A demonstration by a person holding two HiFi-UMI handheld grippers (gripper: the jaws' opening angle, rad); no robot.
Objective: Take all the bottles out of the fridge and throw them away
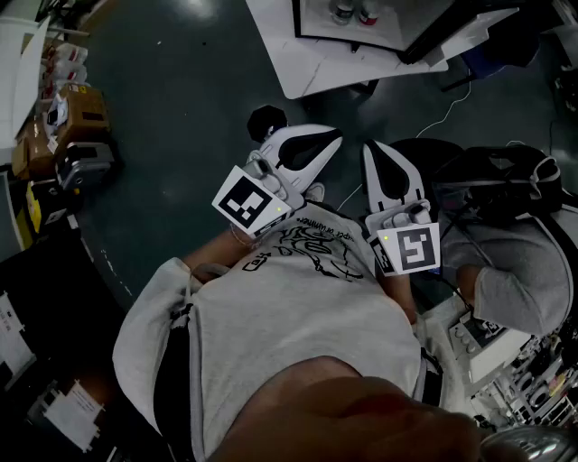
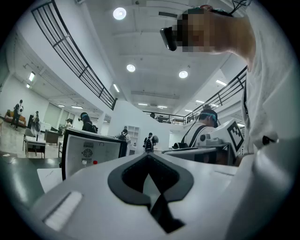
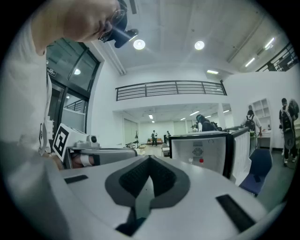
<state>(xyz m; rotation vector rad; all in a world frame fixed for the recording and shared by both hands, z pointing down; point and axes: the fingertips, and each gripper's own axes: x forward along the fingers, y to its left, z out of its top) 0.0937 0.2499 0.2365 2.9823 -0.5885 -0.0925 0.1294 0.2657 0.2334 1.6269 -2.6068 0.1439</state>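
In the head view both grippers are held against my chest, pointing away from me over the dark floor. My left gripper (image 1: 336,137) (image 2: 149,157) is shut with nothing between its pads. To its right, my right gripper (image 1: 372,149) (image 3: 150,159) is also shut and empty. A small white fridge (image 1: 361,23) (image 2: 89,152) (image 3: 201,154) stands ahead on a white table (image 1: 307,63), its door (image 3: 240,147) swung open. Two small bottles, one white-topped (image 1: 343,11) and one red-topped (image 1: 368,13), stand inside; they are too small to make out further.
A seated person (image 1: 515,271) is close at my right. A blue chair (image 3: 258,171) stands by the fridge door. Boxes and gear (image 1: 77,117) line the left side. A black round object (image 1: 266,119) lies on the floor near the left gripper. Several people stand farther off.
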